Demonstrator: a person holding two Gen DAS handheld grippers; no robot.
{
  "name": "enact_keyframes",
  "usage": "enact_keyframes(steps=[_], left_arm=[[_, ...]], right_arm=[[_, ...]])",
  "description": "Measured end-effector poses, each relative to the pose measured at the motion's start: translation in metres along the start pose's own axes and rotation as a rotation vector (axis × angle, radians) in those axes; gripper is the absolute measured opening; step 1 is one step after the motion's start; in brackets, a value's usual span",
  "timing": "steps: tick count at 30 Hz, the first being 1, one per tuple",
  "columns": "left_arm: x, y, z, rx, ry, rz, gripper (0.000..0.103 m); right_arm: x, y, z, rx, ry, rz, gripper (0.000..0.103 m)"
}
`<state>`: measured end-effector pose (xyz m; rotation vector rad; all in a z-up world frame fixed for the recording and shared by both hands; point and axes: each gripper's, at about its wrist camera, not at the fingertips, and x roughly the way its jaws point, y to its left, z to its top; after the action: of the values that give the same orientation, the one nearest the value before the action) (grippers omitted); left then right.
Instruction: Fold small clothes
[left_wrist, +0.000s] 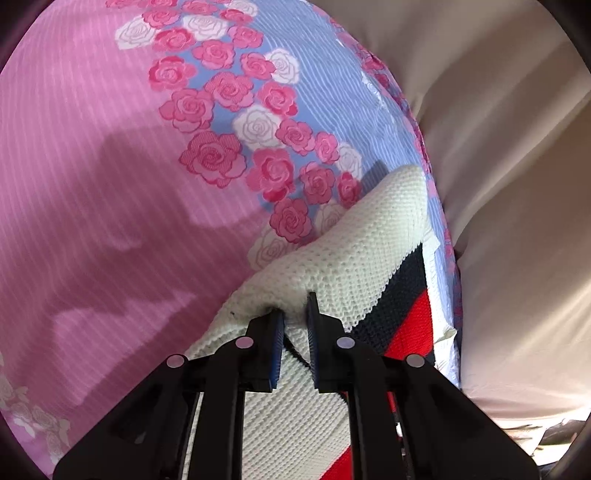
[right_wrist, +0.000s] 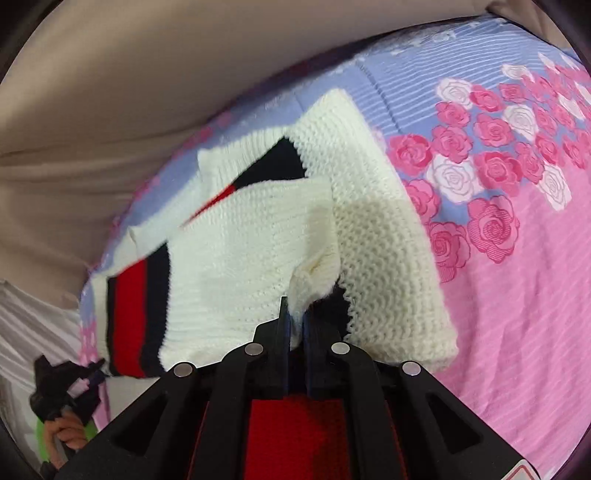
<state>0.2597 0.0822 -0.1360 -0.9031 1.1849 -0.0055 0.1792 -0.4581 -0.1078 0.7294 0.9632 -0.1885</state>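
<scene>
Knit: you hold a cream sweater (right_wrist: 388, 229) with red and navy bands, partly doubled over, on a bedsheet (right_wrist: 517, 295) printed with roses.
Sweater position: in the right wrist view it fills the centre, running from 8 o'clock up to 1 o'clock; in the left wrist view it sits from 6 o'clock towards 2 o'clock, near the sheet's edge.
Left gripper (left_wrist: 295, 314): narrowed almost fully, its blue pads pinching a raised ridge of cream knit at the garment's edge.
Right gripper (right_wrist: 295, 317): pressed together on a puckered tuft of cream knit, just beside a navy trim.
Person's hand (right_wrist: 64, 432): visible at 8 o'clock of the right wrist view, on the other tool's handle.
Step in hand: judged to be carrying a gripped edge over for a fold.
Technique: move both pinches together at equal height, keep the knit lightly taut, and lay edge on edge before you release.
Caution: loose knit stretches; pull gently.
</scene>
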Motion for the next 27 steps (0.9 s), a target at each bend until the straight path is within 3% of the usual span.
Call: enact_keyframes(steps=[2,5,8,10,12,16,21,24,25,27], left_arm=[[0.000,0.000,0.000,0.012,-0.004,0.002,0.011],[0.000,0.004,0.003,0.002,-0.003,-0.016,0.012],[0.001,0.008,0.003,0.005,-0.007,-0.039,0.013],[0.000,0.012,0.001,0.001,-0.008,-0.054,0.013],[-0.002,0.015,-0.001,0.002,-0.007,-0.062,0.013],[-0.002,0.018,0.002,-0.005,0.007,-0.075,0.013],[-0.002,0.021,0.004,0.009,0.019,-0.095,0.013],[-0.001,0.022,0.004,0.030,0.018,-0.105,0.013],[-0.001,0.022,0.004,0.034,0.017,-0.108,0.013],[-0.001,0.022,0.004,0.047,0.013,-0.112,0.011]], right_arm=[[-0.012,0.002,-0.001,0.010,-0.028,0.018,0.006],[-0.048,0.005,-0.015,-0.012,-0.085,-0.032,0.007],[-0.073,0.062,-0.025,-0.209,-0.164,-0.066,0.015],[-0.066,0.106,-0.020,-0.320,-0.131,0.004,0.015],[-0.045,0.157,-0.015,-0.452,-0.063,0.082,0.016],[0.023,0.244,-0.006,-0.586,0.093,0.201,0.035],[0.112,0.306,-0.007,-0.701,0.234,0.146,0.043],[0.146,0.330,-0.011,-0.752,0.292,0.101,0.045],[0.153,0.339,-0.016,-0.764,0.302,0.096,0.035],[0.165,0.351,-0.019,-0.788,0.344,0.106,0.004]])
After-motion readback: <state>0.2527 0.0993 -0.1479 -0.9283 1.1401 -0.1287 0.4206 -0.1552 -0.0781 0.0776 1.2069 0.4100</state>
